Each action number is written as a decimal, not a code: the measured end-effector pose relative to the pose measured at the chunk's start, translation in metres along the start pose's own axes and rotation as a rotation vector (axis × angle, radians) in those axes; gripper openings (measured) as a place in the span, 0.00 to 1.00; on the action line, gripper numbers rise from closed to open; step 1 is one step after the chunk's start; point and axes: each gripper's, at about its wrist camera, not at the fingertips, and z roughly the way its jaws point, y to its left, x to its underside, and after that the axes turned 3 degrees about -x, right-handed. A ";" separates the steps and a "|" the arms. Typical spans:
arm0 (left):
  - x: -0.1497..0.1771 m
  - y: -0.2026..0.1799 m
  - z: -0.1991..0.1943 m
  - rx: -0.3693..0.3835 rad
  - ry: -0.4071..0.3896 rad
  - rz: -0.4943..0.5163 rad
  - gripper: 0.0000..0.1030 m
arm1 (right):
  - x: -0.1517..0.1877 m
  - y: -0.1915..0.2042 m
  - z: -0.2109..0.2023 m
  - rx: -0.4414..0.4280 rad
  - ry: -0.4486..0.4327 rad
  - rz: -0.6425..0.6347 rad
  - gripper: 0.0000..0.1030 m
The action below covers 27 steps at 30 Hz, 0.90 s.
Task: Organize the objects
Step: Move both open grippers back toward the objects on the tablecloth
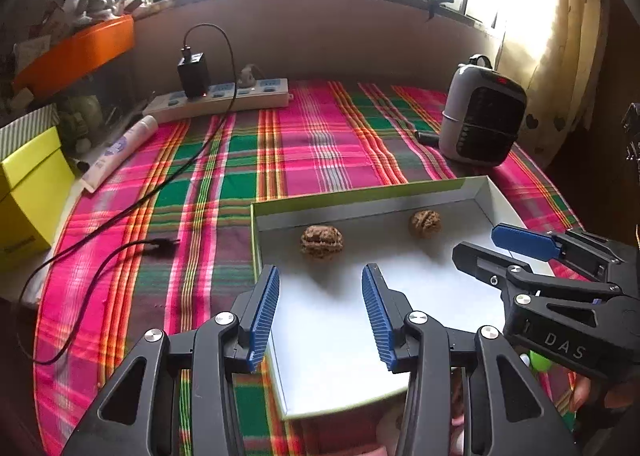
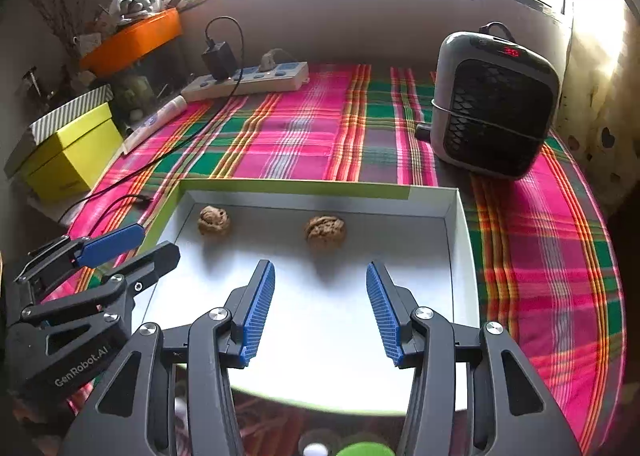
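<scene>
Two walnuts in the tray, both my tongs empty above it.

Left to right: my left gripper [image 1: 320, 276] hangs with jaws apart, gripping nothing, over the near part of the white tray [image 1: 486, 186]; the left walnut [image 1: 322, 242] and right walnut [image 1: 425, 223] lie apart near its far wall; my right gripper [image 2: 320, 272] is likewise parted and empty.

left gripper [image 1: 320, 276] hangs with jaws apart and empty over the white tray [image 1: 486, 186]; 2 walnuts [image 1: 322, 242] lie just ahead, right gripper [image 1: 486, 246] beside it.
</scene>
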 end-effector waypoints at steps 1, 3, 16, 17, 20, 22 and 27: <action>0.002 0.000 -0.002 -0.001 -0.002 -0.001 0.41 | 0.002 0.000 -0.002 -0.003 -0.004 0.005 0.48; 0.006 0.002 -0.007 0.002 -0.005 -0.005 0.41 | 0.006 0.001 -0.007 -0.011 -0.012 0.012 0.48; 0.038 0.013 -0.046 0.058 -0.058 -0.020 0.41 | 0.043 0.006 -0.048 -0.048 -0.094 0.001 0.48; 0.042 0.015 -0.050 0.062 -0.060 -0.023 0.41 | 0.046 0.006 -0.049 -0.056 -0.095 0.003 0.48; 0.054 0.018 -0.056 0.068 -0.055 -0.033 0.41 | 0.058 0.009 -0.055 -0.056 -0.096 -0.016 0.48; 0.062 0.018 -0.059 0.069 -0.057 -0.026 0.41 | 0.068 0.009 -0.062 -0.052 -0.112 -0.018 0.48; 0.080 0.020 -0.065 0.070 -0.046 -0.026 0.41 | 0.083 0.009 -0.072 -0.043 -0.123 -0.032 0.48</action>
